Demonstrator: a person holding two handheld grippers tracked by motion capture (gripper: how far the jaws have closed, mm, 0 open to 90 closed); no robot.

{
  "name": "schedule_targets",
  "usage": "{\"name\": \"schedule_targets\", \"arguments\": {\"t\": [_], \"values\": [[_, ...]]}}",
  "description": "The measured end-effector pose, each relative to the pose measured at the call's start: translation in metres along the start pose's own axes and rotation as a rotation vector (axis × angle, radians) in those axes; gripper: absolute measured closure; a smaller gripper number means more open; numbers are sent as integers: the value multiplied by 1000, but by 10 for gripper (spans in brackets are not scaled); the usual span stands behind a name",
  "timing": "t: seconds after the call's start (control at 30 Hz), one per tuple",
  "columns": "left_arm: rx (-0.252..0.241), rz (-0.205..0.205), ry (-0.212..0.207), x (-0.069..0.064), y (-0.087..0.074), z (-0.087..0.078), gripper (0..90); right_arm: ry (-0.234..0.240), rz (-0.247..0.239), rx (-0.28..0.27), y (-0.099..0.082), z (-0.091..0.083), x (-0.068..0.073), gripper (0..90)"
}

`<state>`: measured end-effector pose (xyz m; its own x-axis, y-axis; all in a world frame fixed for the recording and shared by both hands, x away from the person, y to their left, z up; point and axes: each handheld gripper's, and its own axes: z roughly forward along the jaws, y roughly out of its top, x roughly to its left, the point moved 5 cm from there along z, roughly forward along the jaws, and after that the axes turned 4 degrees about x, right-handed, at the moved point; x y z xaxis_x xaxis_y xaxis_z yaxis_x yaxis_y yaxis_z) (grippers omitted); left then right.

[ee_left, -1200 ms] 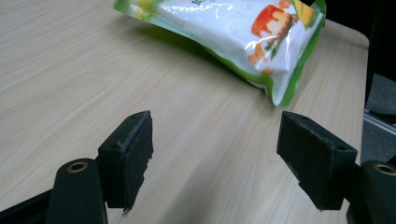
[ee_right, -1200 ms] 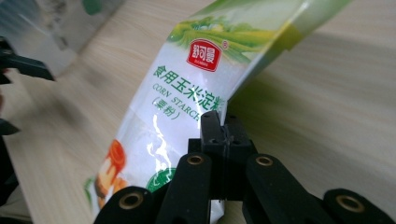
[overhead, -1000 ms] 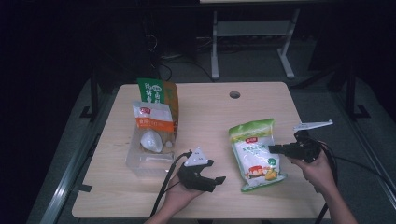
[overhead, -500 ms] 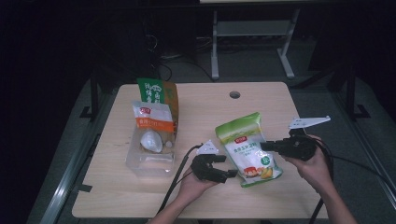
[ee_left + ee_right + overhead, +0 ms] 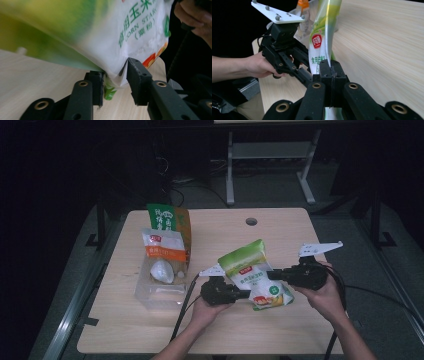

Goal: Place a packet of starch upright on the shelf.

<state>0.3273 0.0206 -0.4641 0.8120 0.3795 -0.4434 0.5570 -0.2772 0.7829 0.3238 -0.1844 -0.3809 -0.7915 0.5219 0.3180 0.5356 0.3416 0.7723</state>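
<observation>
A green and white corn starch bag (image 5: 248, 270) hangs tilted above the wooden table (image 5: 280, 227), between both hands. My right gripper (image 5: 272, 274) is shut on the bag's right edge; in the right gripper view its jaws (image 5: 332, 67) pinch the bag (image 5: 319, 45) flat. My left gripper (image 5: 245, 294) comes in from the left at the bag's lower corner. Its jaws have just been closing, and in the left gripper view they (image 5: 115, 75) press on the creased bottom corner of the bag (image 5: 140, 32).
A clear plastic bin (image 5: 160, 297) stands at the table's left with an orange and white bag (image 5: 162, 247) and a white pouch (image 5: 161, 270) in it. A green bag (image 5: 167, 220) stands behind. A cable hole (image 5: 251, 221) is at the table's far middle.
The right gripper has lifted the bag off the table and tilted it up. The left gripper has moved right to the bag's lower corner and its jaws have closed on it.
</observation>
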Motion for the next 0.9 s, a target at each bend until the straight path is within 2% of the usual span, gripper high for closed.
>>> {"name": "schedule_targets", "arguments": {"t": [0.03,0.07,0.2,0.23,0.27,0.37,0.5,0.57,0.7,0.9], "values": [[-6,4,11,0,1,-2,695,7,1,-5,1,2,1,899],[-10,27,25,1,2,-5,711,7,-2,-7,2,3,1,899],[-32,21,76,-1,5,-16,762,7,-10,-21,5,11,1,899],[-26,31,93,0,6,-19,767,10,-14,-26,6,13,1,898],[-27,21,107,-1,6,-21,770,14,-18,-30,6,15,1,898],[-29,55,165,-1,7,-29,782,23,-29,-45,9,23,3,896],[-33,79,220,1,9,-39,790,9,-58,-42,11,32,5,889],[-25,88,245,2,8,-42,795,-13,-80,-24,10,37,5,886],[-13,111,273,0,6,-44,797,2,-71,-12,6,42,4,881],[20,157,295,-1,4,-42,805,-21,-87,35,-7,49,4,856]]}}
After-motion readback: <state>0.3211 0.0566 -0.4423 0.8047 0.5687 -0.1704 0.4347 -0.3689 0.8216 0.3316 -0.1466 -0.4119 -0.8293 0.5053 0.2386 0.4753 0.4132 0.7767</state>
